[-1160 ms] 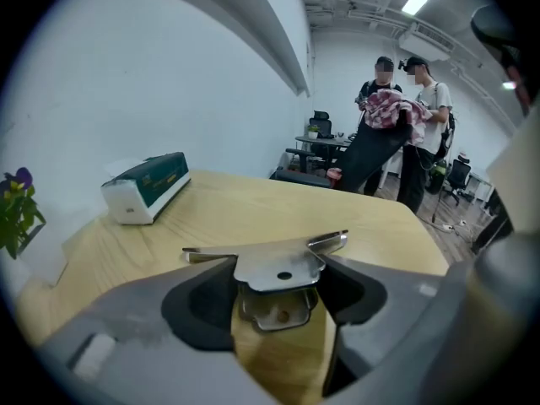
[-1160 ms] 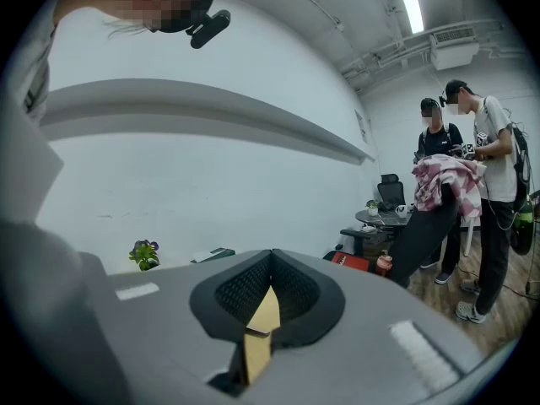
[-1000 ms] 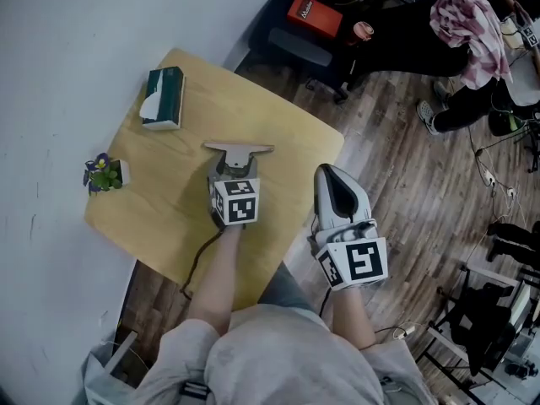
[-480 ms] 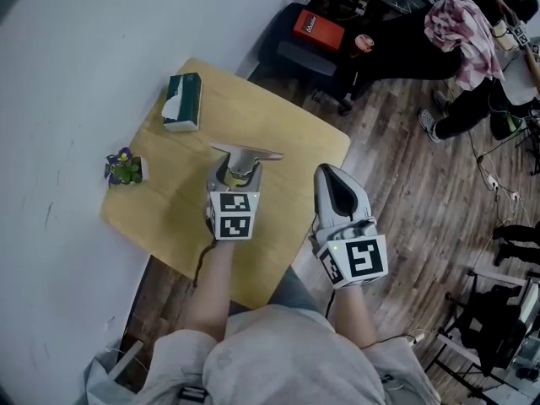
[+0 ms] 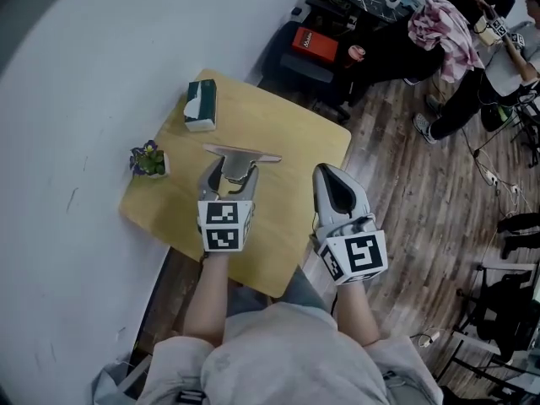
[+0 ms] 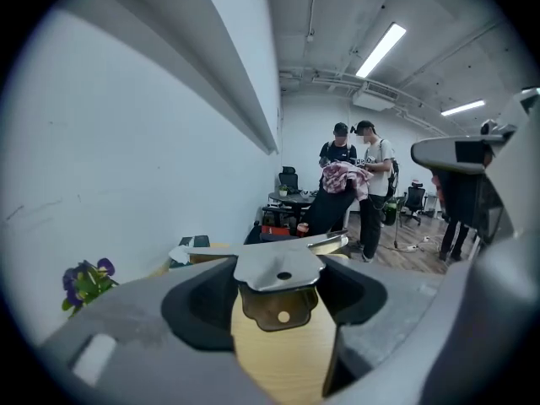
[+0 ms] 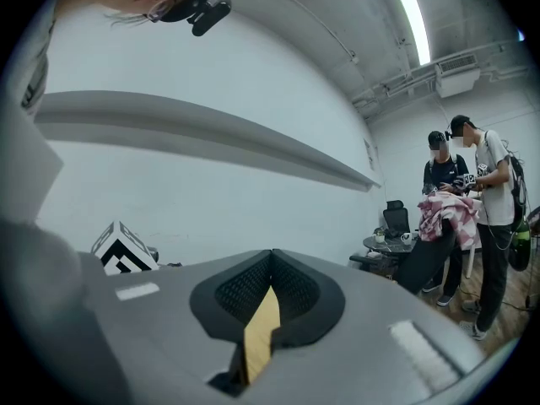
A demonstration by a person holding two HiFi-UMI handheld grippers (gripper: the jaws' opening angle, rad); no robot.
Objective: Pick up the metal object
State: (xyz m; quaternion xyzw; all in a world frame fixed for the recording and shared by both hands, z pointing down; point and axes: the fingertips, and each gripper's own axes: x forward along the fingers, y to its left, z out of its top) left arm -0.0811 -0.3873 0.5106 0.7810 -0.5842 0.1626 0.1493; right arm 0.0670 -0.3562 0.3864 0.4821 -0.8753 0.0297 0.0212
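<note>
Left gripper view: shiny, holed metal object (image 6: 266, 268), perhaps a bracket.

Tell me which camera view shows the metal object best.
The left gripper view: the metal object sits large and central between that gripper's jaws. The head view shows it small, from above, partly behind the left gripper. The right gripper view does not show it.

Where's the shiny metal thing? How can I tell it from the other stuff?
Find the yellow wooden table by the white wall. Above it, the left gripper holds the metal object in its jaws. It is flat, grey and shiny with a small hole, unlike the green tissue box and the little potted flower.
</note>
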